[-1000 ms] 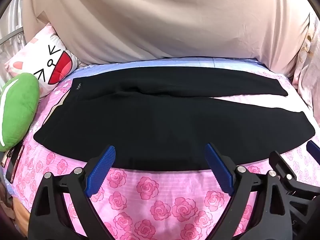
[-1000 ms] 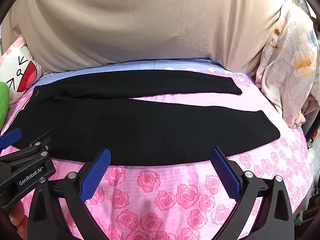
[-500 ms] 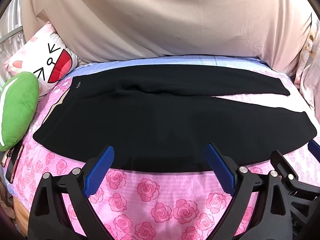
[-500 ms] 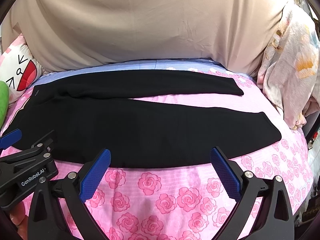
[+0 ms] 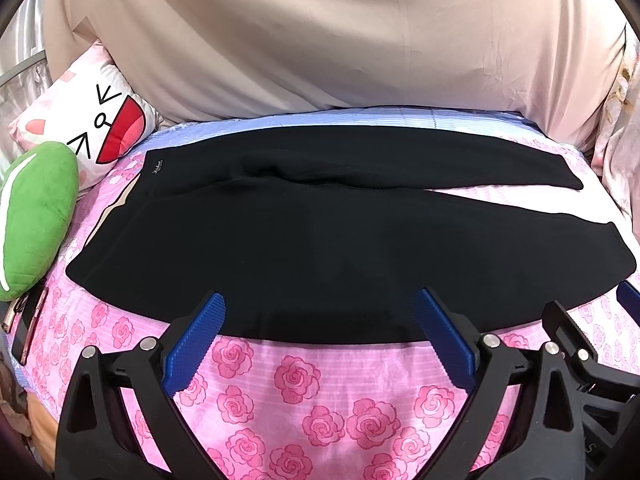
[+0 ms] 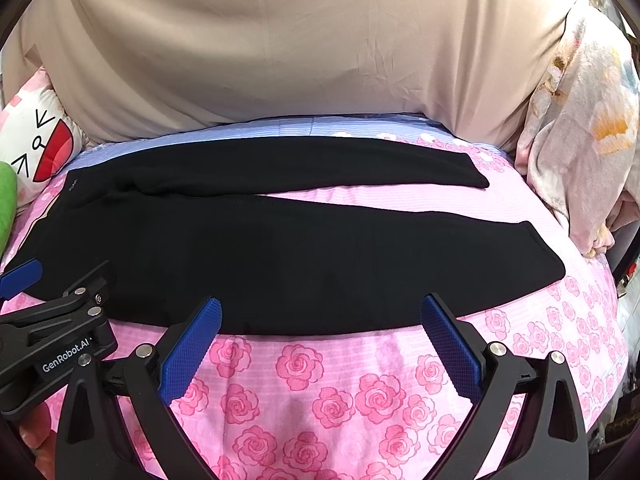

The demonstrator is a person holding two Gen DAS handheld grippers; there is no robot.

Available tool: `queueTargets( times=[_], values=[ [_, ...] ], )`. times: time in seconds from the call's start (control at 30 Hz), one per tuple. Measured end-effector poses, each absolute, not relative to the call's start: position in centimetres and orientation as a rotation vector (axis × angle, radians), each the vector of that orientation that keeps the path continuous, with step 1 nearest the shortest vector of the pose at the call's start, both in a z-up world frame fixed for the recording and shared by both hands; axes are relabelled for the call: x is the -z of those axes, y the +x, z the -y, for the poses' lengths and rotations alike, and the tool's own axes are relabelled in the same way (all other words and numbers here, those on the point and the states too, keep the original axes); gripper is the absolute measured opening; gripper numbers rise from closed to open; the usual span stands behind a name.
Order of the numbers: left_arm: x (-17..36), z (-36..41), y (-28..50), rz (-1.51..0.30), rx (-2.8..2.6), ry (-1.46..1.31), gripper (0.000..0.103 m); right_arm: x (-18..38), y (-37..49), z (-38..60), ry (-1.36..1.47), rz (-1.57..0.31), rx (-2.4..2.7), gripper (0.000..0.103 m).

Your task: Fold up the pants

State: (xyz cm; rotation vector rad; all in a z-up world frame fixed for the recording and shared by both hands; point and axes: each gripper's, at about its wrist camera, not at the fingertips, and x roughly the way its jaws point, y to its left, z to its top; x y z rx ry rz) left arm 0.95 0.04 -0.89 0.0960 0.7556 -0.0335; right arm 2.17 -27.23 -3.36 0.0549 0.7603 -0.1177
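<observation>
Black pants lie flat across a bed with a pink rose sheet, waistband at the left, both legs running right and slightly apart. They also show in the right wrist view. My left gripper is open and empty, hovering just short of the near edge of the pants. My right gripper is open and empty beside it, also at the near edge. The left gripper's body shows in the right wrist view.
A beige cloth hangs behind the bed. A white cartoon-face pillow and a green plush sit at the left. A phone lies at the left edge. Floral fabric is bunched at the right.
Both grippers have shifted very slightly; the view has barely moved. The pants lie as before.
</observation>
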Motion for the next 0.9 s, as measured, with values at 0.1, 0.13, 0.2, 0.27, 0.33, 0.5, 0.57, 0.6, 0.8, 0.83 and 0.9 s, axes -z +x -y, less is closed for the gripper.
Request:
queueTargets(
  times=[0.1, 0.13, 0.2, 0.27, 0.33, 0.5, 0.57, 0.6, 0.8, 0.83, 0.9],
  values=[
    [0.91, -0.21, 1.09, -0.757, 0.034, 0.096, 0.094, 3.38, 2.21, 27.23, 0.056, -0.761, 0.118, 0.098],
    [0.92, -0.24, 1.08, -0.758, 0.034, 0.096, 0.094, 3.4, 2.21, 27.22, 0.055, -0.761, 0.118, 0.098],
    [0.94, -0.24, 1.03, -0.757, 0.034, 0.096, 0.094, 3.36, 2.23, 27.21, 0.055, -0.761, 0.118, 0.098],
    [0.89, -0.17, 1.12, -0.758, 0.034, 0.097, 0.094, 3.4, 2.2, 27.22, 0.055, -0.76, 0.119, 0.098],
    [0.9, -0.16, 1.13, -0.758, 0.034, 0.099, 0.094, 3.46, 2.22, 27.28, 0.057, -0.761, 0.118, 0.098],
    [0.97, -0.25, 1.1, -0.758, 0.031, 0.098, 0.094, 3.5, 2.18, 27.2, 0.054, -0.76, 0.119, 0.098],
    [0.93, -0.2, 1.19, -0.759, 0.033, 0.098, 0.095, 3.46, 2.19, 27.21, 0.055, -0.761, 0.119, 0.098],
    [0.93, -0.19, 1.19, -0.759, 0.034, 0.099, 0.095, 3.48, 2.19, 27.21, 0.055, -0.76, 0.119, 0.098],
    [1.08, -0.44, 1.09, -0.761, 0.031, 0.098, 0.095, 3.46, 2.23, 27.22, 0.056, -0.761, 0.119, 0.098],
    [1.04, -0.32, 1.14, -0.761, 0.03, 0.098, 0.095, 3.42, 2.23, 27.21, 0.056, -0.761, 0.119, 0.098],
    [1.1, -0.44, 1.17, -0.763, 0.029, 0.099, 0.095, 3.43, 2.23, 27.22, 0.056, -0.761, 0.12, 0.098]
  ],
)
